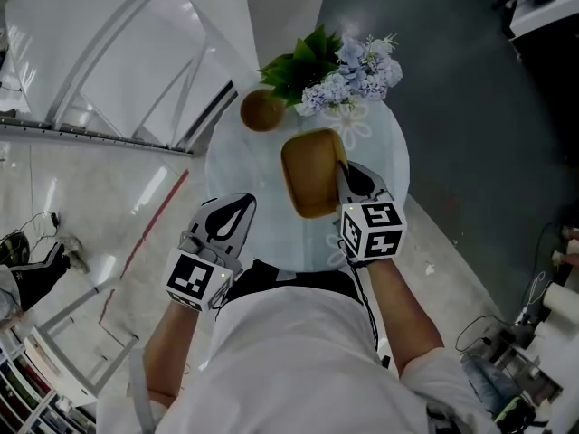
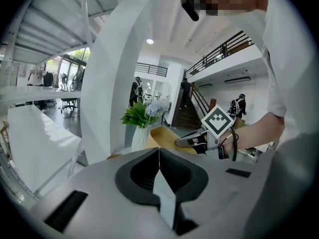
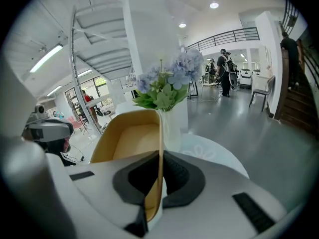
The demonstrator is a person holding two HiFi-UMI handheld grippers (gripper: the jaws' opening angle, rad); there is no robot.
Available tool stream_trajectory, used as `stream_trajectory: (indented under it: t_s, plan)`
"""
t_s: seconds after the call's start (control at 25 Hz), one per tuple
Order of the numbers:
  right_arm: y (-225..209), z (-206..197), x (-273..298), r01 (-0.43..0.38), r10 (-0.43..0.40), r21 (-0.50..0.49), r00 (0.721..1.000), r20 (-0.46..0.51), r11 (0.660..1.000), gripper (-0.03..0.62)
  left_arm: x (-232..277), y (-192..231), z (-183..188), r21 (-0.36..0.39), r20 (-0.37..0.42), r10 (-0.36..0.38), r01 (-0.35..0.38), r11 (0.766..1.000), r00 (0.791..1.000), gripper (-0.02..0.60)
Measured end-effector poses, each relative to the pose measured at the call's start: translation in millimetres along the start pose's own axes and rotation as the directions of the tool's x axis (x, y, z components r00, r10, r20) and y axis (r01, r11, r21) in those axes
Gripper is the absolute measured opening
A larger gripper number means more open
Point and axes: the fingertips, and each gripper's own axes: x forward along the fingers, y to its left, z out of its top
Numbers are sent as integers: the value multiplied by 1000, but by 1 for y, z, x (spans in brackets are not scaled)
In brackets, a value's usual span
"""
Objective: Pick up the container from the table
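A tan, rounded-rectangular container (image 1: 312, 172) hangs tilted above the round glass table (image 1: 235, 165). My right gripper (image 1: 342, 165) is shut on its right rim. In the right gripper view the thin wall of the container (image 3: 127, 138) runs straight between the pads of that gripper (image 3: 160, 171), with its hollow open to the left. My left gripper (image 1: 242, 204) hovers at the table's near left edge, jaws shut (image 2: 158, 156) with nothing between them. From the left gripper view the container (image 2: 162, 136) and the right gripper (image 2: 187, 141) show just ahead.
A vase of green leaves and pale blue flowers (image 1: 339, 70) stands at the table's far side, close behind the container. A small round brown bowl (image 1: 262, 109) sits to its left. A white slanted structure (image 1: 136, 52) rises at the left, dark floor at the right.
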Motion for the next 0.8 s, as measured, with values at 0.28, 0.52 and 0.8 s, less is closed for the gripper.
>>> stream_trajectory:
  t_s: [0.28, 0.52, 0.8]
  plan:
    - [10, 15, -24, 18, -17, -4, 999, 49, 1000, 25, -8, -4, 17, 37, 38, -26, 24, 999, 999, 21]
    - [16, 34, -48, 41, -41, 2, 993, 109, 999, 25, -15, -10, 32, 69, 64, -47, 42, 997, 997, 21]
    - [16, 47, -70, 65, -66, 9, 985, 160, 998, 25, -23, -13, 50, 107, 96, -57, 46, 993, 994, 21]
